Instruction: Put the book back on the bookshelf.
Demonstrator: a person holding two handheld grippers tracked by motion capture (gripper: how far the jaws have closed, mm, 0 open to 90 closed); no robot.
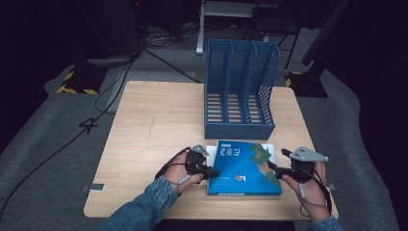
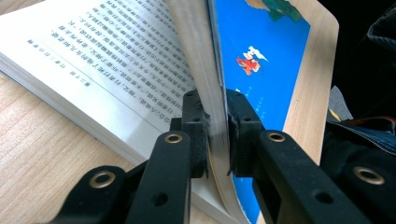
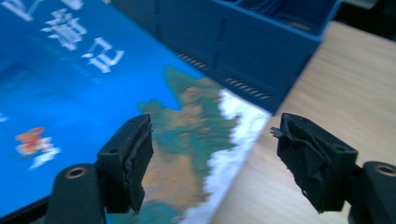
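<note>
We see blue paperback book at near edge of counter, front of blue file rack

Left claw clamped on cover and first pages; these look thin, floppy, may tear

Right claw wide open, empty, over right edge

We judge spine safest hold

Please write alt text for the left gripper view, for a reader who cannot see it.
The left gripper is shut on the blue cover and a sheaf of pages of a book, lifting them off a page of printed text. The book lies on a light wooden table.
</note>
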